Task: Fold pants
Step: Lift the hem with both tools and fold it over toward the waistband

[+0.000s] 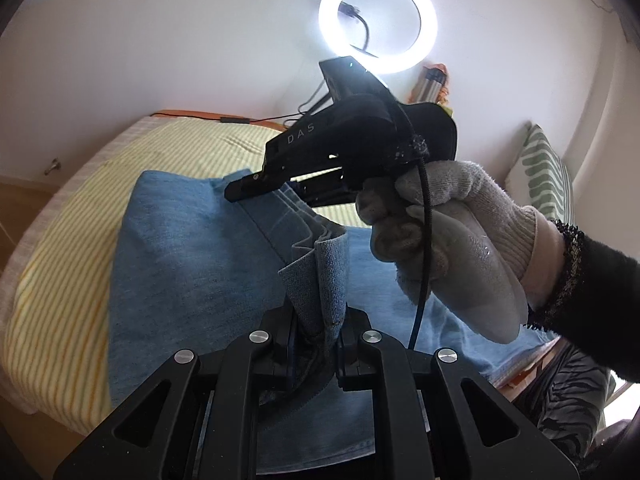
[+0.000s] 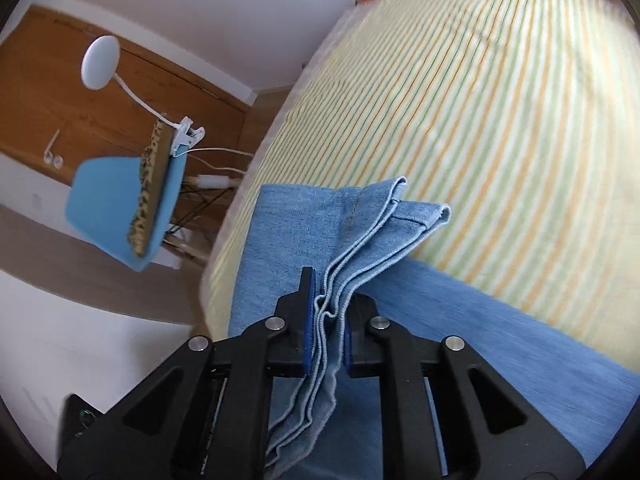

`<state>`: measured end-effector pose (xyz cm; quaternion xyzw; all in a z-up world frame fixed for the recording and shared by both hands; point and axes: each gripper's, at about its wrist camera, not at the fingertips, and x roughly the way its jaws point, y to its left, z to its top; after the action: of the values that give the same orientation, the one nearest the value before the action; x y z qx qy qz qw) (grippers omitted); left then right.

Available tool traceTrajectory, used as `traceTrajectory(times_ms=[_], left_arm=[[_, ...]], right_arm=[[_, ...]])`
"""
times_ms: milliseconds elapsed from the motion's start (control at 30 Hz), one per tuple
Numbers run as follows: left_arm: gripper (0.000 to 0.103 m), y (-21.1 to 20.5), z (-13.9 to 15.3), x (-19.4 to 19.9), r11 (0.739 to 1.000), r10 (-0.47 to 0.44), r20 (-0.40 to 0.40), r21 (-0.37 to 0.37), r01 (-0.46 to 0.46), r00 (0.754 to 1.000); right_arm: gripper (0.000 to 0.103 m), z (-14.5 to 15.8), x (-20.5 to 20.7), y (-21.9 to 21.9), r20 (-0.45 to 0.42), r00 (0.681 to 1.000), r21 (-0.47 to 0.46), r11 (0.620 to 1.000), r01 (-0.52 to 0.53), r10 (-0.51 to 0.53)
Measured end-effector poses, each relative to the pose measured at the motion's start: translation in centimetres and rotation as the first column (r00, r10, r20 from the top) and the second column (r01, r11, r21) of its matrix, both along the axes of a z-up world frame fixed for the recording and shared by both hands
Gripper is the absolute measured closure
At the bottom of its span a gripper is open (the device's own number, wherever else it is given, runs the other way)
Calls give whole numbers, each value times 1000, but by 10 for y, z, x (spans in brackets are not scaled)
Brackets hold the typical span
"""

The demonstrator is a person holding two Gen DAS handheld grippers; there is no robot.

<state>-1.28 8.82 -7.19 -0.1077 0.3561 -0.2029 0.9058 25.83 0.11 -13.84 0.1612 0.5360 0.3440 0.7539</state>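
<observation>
**Both grippers clamped on the jeans**

Your left gripper [image 1: 316,344] is closed down on a bunched fold of the jeans [image 1: 192,256]; the denim stands up between the fingers as a pinched tuft. Your right gripper [image 2: 326,336] is squeezed tight on the stacked hem edges, several layers pressed between its blue pads [image 2: 307,320]. In the left view your right hand [image 1: 440,240], in a white glove, grips the handle of that gripper, which sits over the far part of the denim. The jeans lie flat on the bed [image 1: 68,240], on the yellow-striped sheet, near its edge. The hem corner sticks out past the right fingers, lifted off the sheet. A ring light [image 1: 378,24] glows on the wall behind. Off the bed stands a blue chair [image 2: 116,208] with a clip lamp [image 2: 100,62].
</observation>
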Motion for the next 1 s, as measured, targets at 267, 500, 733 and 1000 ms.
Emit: traceTrajectory(times_ms=[267, 500, 733, 1000], left_arm=[[91, -50, 15, -1, 993, -112, 21, -19, 113, 993], [91, -112, 24, -6, 970, -240, 37, -42, 241, 970], [91, -161, 29, -6, 939, -337, 48, -61, 340, 940], [91, -218, 30, -6, 892, -442, 53, -73, 445, 895]], right_arm=[[93, 48, -34, -57, 175, 982, -103, 991, 86, -67], [93, 69, -63, -122, 238, 961, -156, 971, 180, -140], [94, 78, -91, -191, 264, 940, -181, 947, 267, -215], [94, 85, -117, -253, 290, 913, -206, 912, 354, -288]])
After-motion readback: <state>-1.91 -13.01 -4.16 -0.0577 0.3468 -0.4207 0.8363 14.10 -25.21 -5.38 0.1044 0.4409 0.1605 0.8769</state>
